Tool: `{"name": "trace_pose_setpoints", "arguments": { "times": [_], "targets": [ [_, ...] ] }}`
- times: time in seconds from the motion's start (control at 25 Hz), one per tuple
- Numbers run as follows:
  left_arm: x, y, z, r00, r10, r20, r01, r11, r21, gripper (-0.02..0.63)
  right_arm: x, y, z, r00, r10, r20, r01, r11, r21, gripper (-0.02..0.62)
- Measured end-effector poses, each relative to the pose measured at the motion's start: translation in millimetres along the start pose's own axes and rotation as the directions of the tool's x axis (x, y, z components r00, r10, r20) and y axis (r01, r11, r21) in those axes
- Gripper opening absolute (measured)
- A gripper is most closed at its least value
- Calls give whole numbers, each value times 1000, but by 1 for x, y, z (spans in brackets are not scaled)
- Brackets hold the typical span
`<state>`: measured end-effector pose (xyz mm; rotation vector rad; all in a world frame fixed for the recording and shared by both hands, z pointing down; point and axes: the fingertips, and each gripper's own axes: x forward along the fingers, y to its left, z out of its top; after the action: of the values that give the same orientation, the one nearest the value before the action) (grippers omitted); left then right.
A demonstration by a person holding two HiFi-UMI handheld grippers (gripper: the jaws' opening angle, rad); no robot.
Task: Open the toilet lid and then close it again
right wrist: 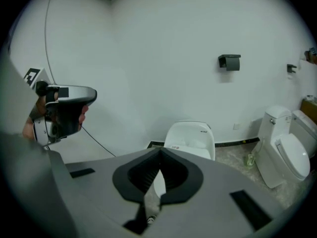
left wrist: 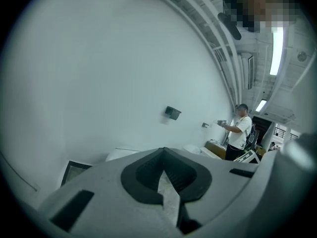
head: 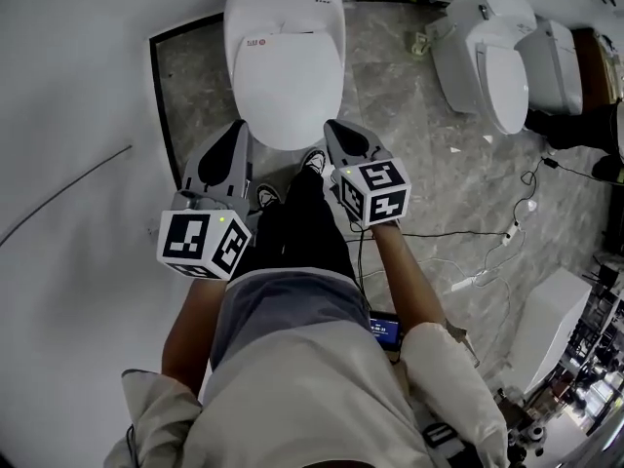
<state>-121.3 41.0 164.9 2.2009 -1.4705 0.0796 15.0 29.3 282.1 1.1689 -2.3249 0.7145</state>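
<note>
A white toilet (head: 284, 66) stands against the wall with its lid down; it also shows in the right gripper view (right wrist: 190, 135), and only its top edge (left wrist: 121, 154) peeks over the jaws in the left gripper view. My left gripper (head: 237, 130) hangs in the air by the bowl's front left, jaws shut and empty. On the other side, my right gripper (head: 334, 127) is by the front right, also shut with nothing held. Neither touches the toilet. Their tips (left wrist: 164, 150) (right wrist: 159, 151) meet closed. The left gripper (right wrist: 64, 108) appears at the left of the right gripper view.
Two more white toilets (head: 497, 57) stand at the right. Cables (head: 468, 252) trail across the marble floor beside a white box (head: 546, 325). A black holder (right wrist: 229, 61) hangs on the wall. Another person (left wrist: 241, 130) stands far off. My own legs and shoes (head: 292, 213) are before the bowl.
</note>
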Motion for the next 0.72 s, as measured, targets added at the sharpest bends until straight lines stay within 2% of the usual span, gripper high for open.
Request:
{"name": "trace_pose_setpoints", "arguments": {
  "times": [0.12, 0.28, 0.44, 0.56, 0.72],
  "targets": [
    [-13, -7, 13, 1000, -8, 15, 8, 1000, 14, 6, -22, 16, 19, 1000, 8, 21, -8, 1000, 2, 9],
    [-27, -12, 30, 999, -18, 38, 18, 1000, 18, 6, -47, 36, 45, 999, 8, 54, -5, 999, -45, 9],
    [-39, -12, 37, 999, -1, 37, 0, 1000, 28, 6, -64, 60, 62, 997, 19, 75, -14, 998, -67, 9],
    [-50, -13, 48, 999, 3, 47, -5, 999, 35, 6, -78, 74, 80, 993, 30, 112, -25, 999, -48, 9],
    [-60, -12, 55, 997, 22, 67, -26, 998, 58, 6, -93, 81, 103, 985, 8, 175, 3, 998, -65, 9]
  ]
}}
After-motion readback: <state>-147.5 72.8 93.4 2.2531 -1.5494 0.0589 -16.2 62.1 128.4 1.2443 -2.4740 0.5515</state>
